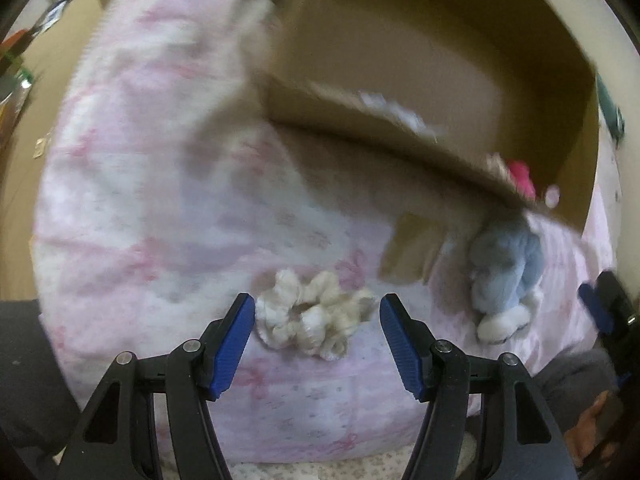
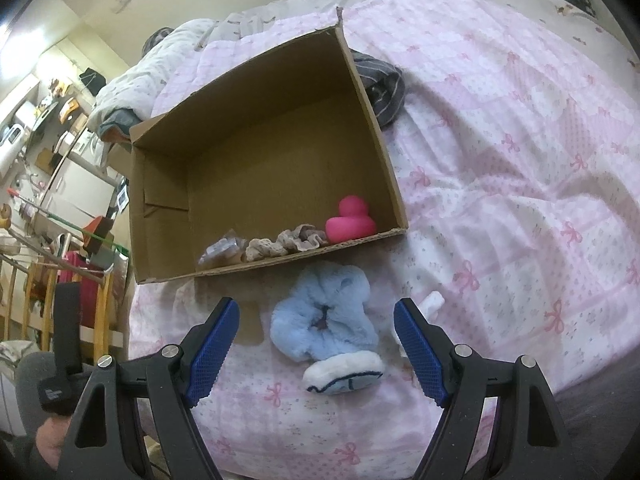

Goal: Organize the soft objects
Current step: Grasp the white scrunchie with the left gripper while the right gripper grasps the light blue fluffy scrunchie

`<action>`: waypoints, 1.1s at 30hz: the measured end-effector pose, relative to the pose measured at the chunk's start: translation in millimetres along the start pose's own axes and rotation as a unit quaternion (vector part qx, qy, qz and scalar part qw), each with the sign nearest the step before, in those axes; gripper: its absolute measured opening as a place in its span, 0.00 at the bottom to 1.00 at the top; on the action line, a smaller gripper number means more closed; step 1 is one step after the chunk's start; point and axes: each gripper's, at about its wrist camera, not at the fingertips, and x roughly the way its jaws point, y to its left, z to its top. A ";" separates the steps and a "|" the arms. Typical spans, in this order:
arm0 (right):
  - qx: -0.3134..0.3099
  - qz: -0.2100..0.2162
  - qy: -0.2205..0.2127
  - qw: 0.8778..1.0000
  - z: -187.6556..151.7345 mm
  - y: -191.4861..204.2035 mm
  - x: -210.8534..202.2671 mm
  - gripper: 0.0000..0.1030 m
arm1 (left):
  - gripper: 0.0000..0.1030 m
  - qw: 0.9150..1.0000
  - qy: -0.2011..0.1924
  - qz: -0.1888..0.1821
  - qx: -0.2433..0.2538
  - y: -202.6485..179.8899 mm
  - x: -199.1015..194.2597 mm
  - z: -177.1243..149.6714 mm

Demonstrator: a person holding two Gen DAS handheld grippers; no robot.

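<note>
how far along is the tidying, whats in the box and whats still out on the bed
Partly done. The cardboard box already holds a pink duck, a beige scrunchie and a small wrapped item. Nothing is gripped: the left tongs sit open around a cream scrunchie, the right tongs open around a blue scrunchie. Both remain on the bedspread.

Your blue scrunchie (image 2: 323, 316) looks like fluffy plush, the cream scrunchie (image 1: 310, 320) like crinkled, woolly cloth, both lying on a soft matt quilted bedspread (image 2: 520, 184) printed with pink bows. The cardboard box (image 2: 264, 140) is dull brown paper board with rough torn edges. Inside it, your pink duck (image 2: 350, 222) looks smooth and rubbery.
</note>
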 end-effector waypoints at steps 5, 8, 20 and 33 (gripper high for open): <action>0.006 -0.003 0.000 1.000 -0.2 -5.4 -0.3 0.82 | 0.51 1.000 0.002 0.026 0.017 -10.0 14.9 -3.4; 0.012 -0.006 0.000 1.000 -0.8 -11.6 -1.1 0.82 | 0.16 1.000 0.002 0.023 0.001 -2.6 15.0 -1.3; 0.060 0.016 -0.022 0.998 -1.0 -37.4 -16.7 0.82 | 0.11 0.994 -0.102 -0.003 0.041 -10.9 -62.8 -13.5; -0.073 -0.049 0.057 0.994 -9.0 19.9 43.7 0.84 | 0.11 0.996 -0.083 -0.017 0.019 -6.4 -55.9 -8.5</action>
